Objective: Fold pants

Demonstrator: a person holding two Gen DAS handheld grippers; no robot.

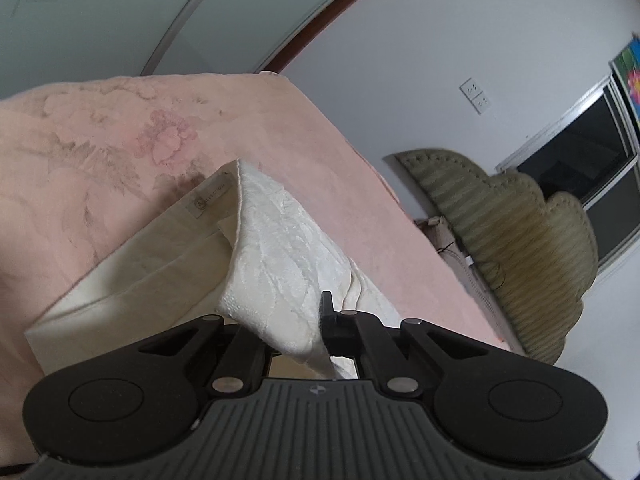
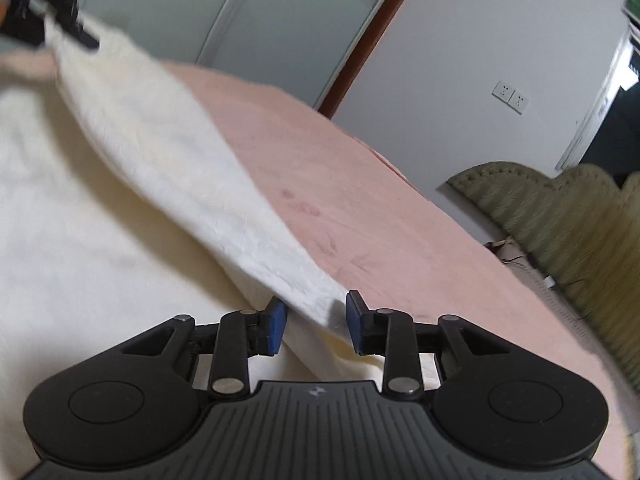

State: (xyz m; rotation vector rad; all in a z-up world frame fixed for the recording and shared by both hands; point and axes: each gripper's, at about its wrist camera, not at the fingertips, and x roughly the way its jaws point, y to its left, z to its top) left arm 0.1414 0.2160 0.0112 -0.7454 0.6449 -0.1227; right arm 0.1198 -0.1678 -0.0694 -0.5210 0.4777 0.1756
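Two claws, left claw (image 1: 308, 320) and right claw (image 2: 316, 320), at one pants (image 1: 276, 248).

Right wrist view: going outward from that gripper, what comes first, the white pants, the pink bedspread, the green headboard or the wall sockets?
From the right gripper, nearest first:
1. White pants: the edge lies right between its open fingers.
2. Pink bedspread: just beyond, spreading to the right.
3. Green headboard: far right, past the bed's edge.
4. Wall sockets: farthest, high on the white wall.
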